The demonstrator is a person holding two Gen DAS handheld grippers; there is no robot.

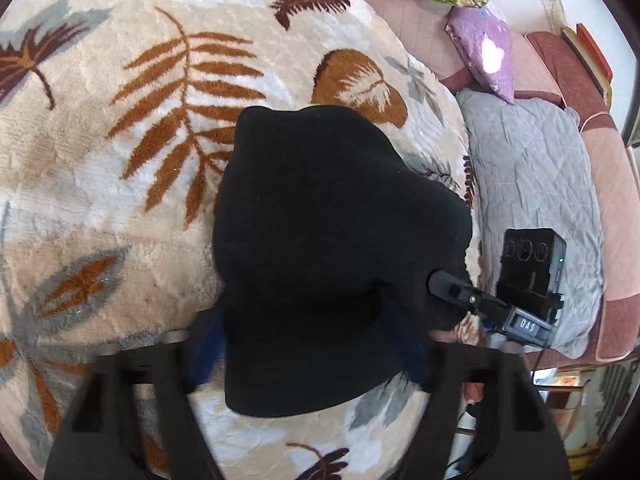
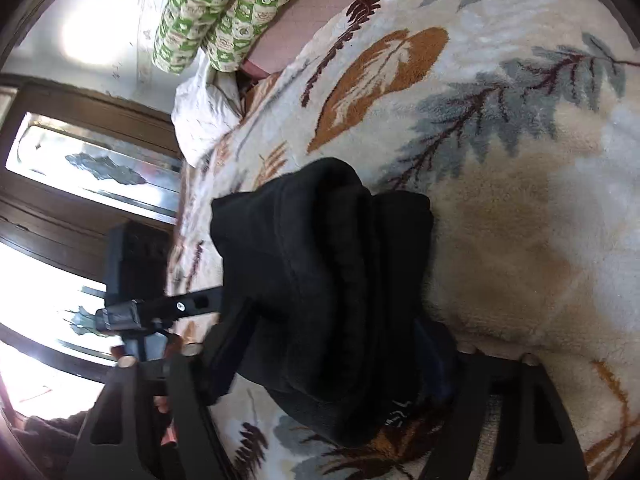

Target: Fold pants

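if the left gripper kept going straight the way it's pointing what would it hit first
Most likely the black pants: the folded bundle already lies between the left gripper fingers and fills the line ahead. Beyond it is only the leaf-patterned blanket. Depth is hard to judge in this fisheye view.

Pants [image 1: 320, 240] between the left gripper [image 1: 308, 364] fingers — matt black fleecy knit. Blanket [image 1: 120, 200] beneath: plush, shaggy pile. Right of gripper, grey quilted cloth pad [image 1: 532, 184], crinkled. Gripper bodies — matt black plastic.
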